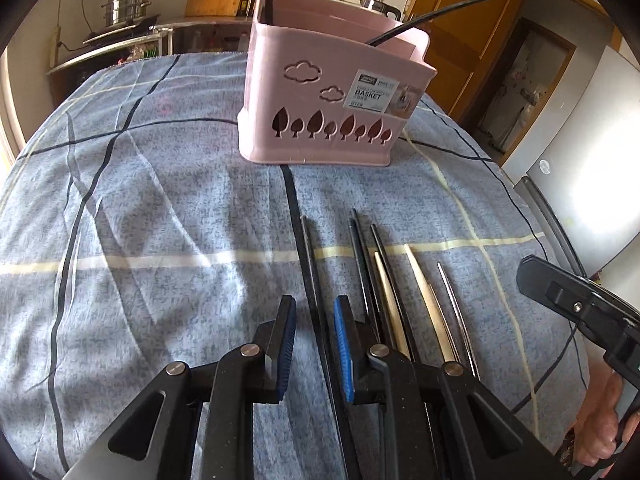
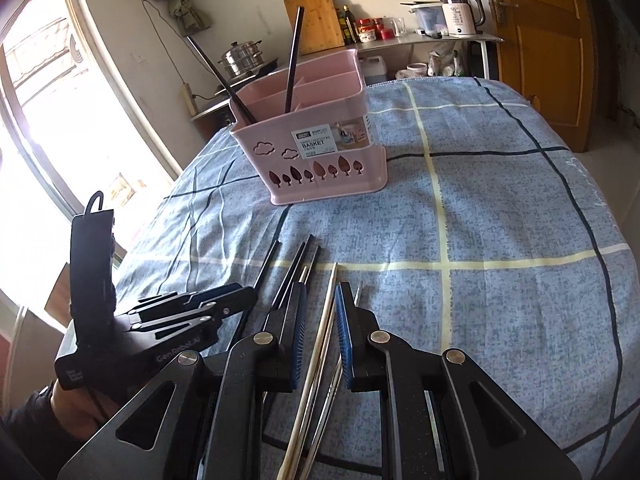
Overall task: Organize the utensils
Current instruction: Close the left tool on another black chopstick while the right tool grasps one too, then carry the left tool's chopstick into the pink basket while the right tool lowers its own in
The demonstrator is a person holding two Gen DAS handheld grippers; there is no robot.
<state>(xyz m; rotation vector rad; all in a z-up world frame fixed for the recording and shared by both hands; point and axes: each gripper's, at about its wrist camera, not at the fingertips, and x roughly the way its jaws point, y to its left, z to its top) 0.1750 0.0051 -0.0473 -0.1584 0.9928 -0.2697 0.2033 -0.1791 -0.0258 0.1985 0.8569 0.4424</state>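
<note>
A pink utensil basket point(image 1: 332, 92) stands on the blue checked cloth, also in the right wrist view point(image 2: 316, 148), with two black chopsticks point(image 2: 292, 60) standing in it. Several chopsticks lie in a row on the cloth: black ones point(image 1: 360, 256), wooden ones point(image 1: 420, 280) and a metal one point(image 1: 452, 296). My left gripper point(image 1: 314, 324) is open, its jaws either side of a black chopstick point(image 1: 310, 264). My right gripper point(image 2: 320, 308) is open over a wooden chopstick point(image 2: 326, 308) and a metal one point(image 2: 358, 292). The right gripper also shows at the left wrist view's right edge point(image 1: 560, 292).
The table's far edge is behind the basket. Beyond it stand a counter with a steel pot point(image 1: 126, 4), a cutting board point(image 2: 314, 24), a kettle point(image 2: 460, 12) and a wooden door point(image 2: 540, 40). A window point(image 2: 48, 120) is at the left.
</note>
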